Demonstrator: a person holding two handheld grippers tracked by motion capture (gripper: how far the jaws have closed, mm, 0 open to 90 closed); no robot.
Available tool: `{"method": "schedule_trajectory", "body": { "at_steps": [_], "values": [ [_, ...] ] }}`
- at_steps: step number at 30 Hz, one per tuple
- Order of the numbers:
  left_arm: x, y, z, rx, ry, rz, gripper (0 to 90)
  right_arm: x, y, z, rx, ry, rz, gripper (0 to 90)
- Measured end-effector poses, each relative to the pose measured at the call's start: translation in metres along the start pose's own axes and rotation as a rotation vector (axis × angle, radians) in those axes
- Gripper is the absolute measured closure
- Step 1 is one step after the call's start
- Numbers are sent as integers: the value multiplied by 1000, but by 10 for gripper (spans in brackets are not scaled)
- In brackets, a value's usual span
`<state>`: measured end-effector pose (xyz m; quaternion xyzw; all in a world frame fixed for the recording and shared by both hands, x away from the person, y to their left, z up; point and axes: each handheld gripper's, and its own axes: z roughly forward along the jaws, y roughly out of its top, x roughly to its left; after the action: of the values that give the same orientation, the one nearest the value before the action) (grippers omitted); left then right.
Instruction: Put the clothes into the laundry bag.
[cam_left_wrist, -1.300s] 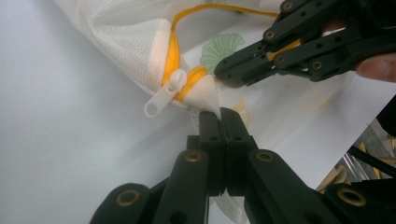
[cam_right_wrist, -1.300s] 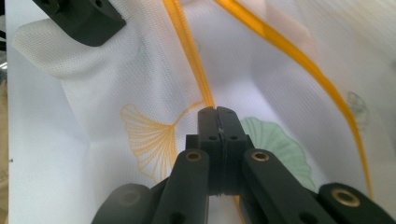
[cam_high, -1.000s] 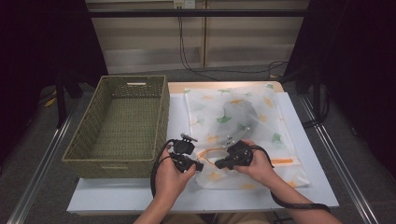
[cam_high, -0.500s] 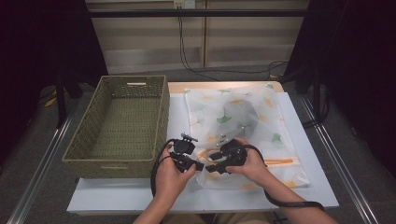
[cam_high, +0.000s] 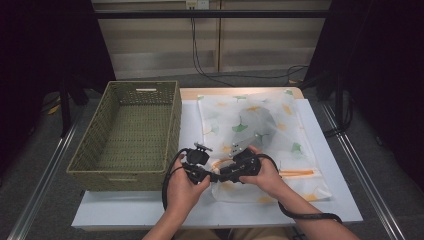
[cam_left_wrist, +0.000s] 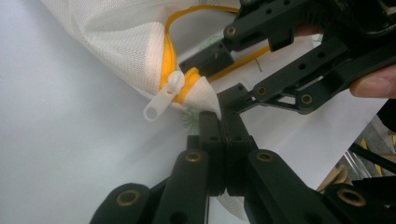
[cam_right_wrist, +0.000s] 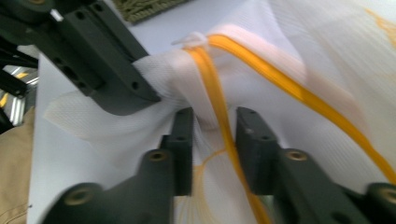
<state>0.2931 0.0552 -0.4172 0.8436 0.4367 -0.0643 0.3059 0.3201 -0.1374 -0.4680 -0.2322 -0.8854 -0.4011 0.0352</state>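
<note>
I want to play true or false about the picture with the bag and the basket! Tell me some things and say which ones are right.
1. The left gripper is pinched shut on a corner of the white mesh zipper bag with leaf prints. True.
2. The bag's zipper is blue. False: the zipper is orange-yellow, with a white plastic zipper pull.
3. The green woven basket sits at the left side of the table, beside the bag. True.
4. The right gripper is clamped tight. False: its jaws stand apart, one on each side of the zipper.
5. The bag lies inside the basket. False: it lies on the white table.
</note>
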Motion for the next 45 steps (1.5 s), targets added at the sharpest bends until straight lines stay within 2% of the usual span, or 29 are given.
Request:
{"method": "schedule_trajectory", "body": {
  "at_steps": [5, 9, 13, 18, 21, 23, 25, 27, 28, 34, 37, 40, 42, 45],
  "values": [
    [1, 0, 0, -10, -3, -13, 880, 1, 2, -1, -1, 8, -9, 882],
    [3, 0, -1, -7, -13, -16, 816, -1, -1, -7, -1, 0, 0, 891],
    [4, 0, -4, -30, -9, -30, 730, -4, -6, -17, 8, -22, 12, 892],
    [7, 1, -10, -48, -3, -40, 683, -8, -13, -25, 4, -40, 27, 891],
    [8, 1, -12, -61, 11, -68, 698, -10, -17, -28, 1, -44, 43, 891],
    [9, 0, -12, -48, 31, -74, 736, -10, -18, -29, -7, -40, 54, 891],
    [11, -1, -8, -22, 48, -77, 825, -11, -19, -30, -19, -37, 51, 891],
    [15, -1, -2, -18, 53, -88, 893, -10, -18, -30, -18, -37, 50, 891],
    [18, 0, 3, -9, 54, -105, 900, -10, -19, -30, -18, -38, 49, 891],
    [22, 4, 20, 8, 49, -120, 900, -10, -19, -30, -28, -33, 51, 890],
    [22, 7, 23, -8, 49, -117, 900, -9, -18, -30, -31, -36, 49, 890],
    [21, 10, 17, -33, 47, -104, 900, -8, -19, -29, -27, -34, 54, 890],
    [19, 11, 13, -61, 28, -112, 900, -8, -19, -27, -30, -29, 50, 890],
    [16, 12, 11, -87, 23, -105, 900, -8, -20, -26, -24, -38, 52, 890]
  ]
}}
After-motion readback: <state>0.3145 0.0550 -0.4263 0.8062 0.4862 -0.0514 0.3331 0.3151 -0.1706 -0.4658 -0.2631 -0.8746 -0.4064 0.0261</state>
